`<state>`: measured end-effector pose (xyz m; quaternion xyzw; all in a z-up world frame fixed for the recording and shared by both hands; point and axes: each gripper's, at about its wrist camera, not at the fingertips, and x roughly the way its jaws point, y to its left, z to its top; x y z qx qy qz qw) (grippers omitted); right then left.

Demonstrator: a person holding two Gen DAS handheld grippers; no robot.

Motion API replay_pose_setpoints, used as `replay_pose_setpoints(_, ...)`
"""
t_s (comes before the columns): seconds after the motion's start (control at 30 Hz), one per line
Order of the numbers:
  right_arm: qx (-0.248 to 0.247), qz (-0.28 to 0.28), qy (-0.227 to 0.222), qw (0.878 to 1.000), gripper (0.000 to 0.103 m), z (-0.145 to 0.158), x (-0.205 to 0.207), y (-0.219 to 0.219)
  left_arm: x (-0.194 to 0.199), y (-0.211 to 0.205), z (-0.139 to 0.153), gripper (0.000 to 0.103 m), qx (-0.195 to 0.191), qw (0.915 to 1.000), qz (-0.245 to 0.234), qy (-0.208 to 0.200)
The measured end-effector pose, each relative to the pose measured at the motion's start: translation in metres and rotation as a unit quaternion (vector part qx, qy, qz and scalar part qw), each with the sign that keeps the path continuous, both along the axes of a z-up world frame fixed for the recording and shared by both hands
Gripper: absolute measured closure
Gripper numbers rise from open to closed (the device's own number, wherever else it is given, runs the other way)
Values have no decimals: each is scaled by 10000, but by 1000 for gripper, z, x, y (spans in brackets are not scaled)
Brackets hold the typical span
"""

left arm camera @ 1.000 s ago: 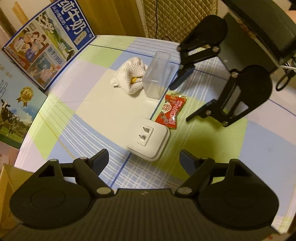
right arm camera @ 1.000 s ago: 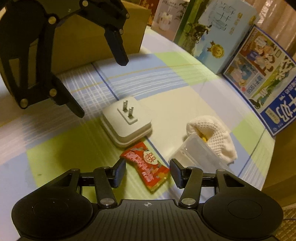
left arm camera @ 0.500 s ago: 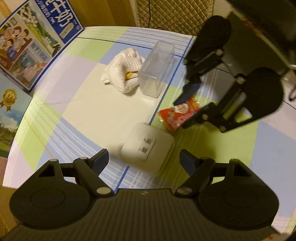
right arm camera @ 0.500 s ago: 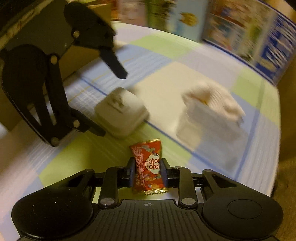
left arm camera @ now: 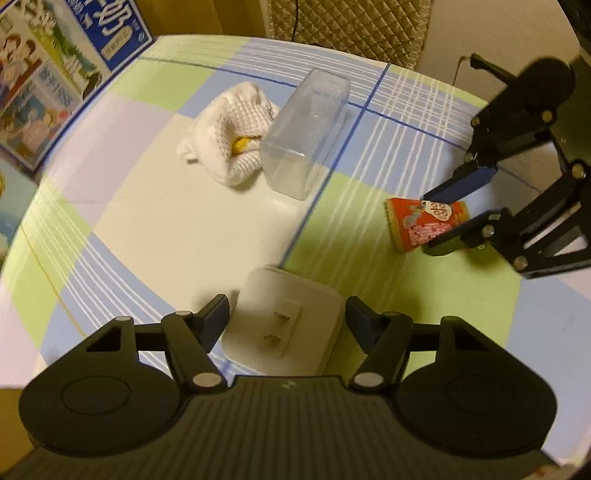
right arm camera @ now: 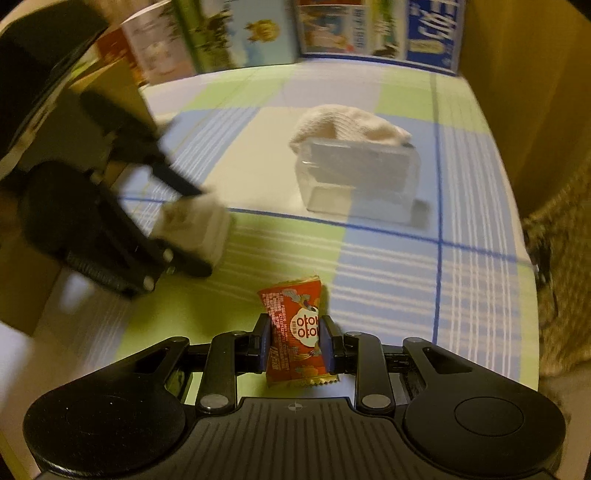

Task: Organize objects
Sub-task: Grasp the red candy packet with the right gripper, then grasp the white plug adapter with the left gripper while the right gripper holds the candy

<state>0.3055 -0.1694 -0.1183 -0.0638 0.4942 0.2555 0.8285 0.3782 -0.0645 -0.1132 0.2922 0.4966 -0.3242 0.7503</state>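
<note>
My right gripper (right arm camera: 295, 338) is shut on a red snack packet (right arm camera: 295, 325) and holds it upright above the checked tablecloth; it also shows in the left wrist view (left arm camera: 417, 227), pinched between the right gripper's fingers. My left gripper (left arm camera: 286, 315) is open, its fingers on either side of a white plug adapter (left arm camera: 282, 321) with two prongs facing up. In the right wrist view the adapter (right arm camera: 197, 225) sits blurred between the left fingers. A clear plastic box (left arm camera: 306, 134) lies beside a white knitted cloth (left arm camera: 229, 131) holding something yellow.
Milk cartons and boxes (left arm camera: 55, 74) stand along the far left edge of the table; they also show in the right wrist view (right arm camera: 314, 29). A cardboard box (right arm camera: 44, 184) is behind the left gripper. A quilted chair back (left arm camera: 351, 26) is beyond the table.
My right gripper closed on the red packet, lifted it and carried it to the right. My left gripper moved down and forward until its open fingers straddle the plug adapter.
</note>
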Motion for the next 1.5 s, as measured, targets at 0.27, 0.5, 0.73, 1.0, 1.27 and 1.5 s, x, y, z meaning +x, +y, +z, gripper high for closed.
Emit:
replay_pose_setpoints(0.27,324,-814,-84,9961,79,10,-44,-7,-43,6,4,42,-289,9924,1107,454)
replay_pose_setpoints(0.5,39,-611,-237,9978,79,3,-70,1,-92,7,4,41,-436,9916,1194,217)
replay_pose_setpoints(0.73,-65,-608,-382,9974,78,0,-70,-1,-108,15,-3,41,-811,9839,1580,-185)
replay_pose_setpoints(1.0,-254,-450,-542,9972,77,-3,-69,5,-111,18,-10,42,-1154,9698,2110,-400)
replay_pose_setpoints(1.27,-164,-733,-677,9949,78,5,-71,-1,-120,22,-7,43,-1232,9606,2440,-504)
replay_pose_setpoints(1.5,90,-1101,-799,9907,78,38,-98,-12,-141,25,19,43,-1419,9491,2731,-666)
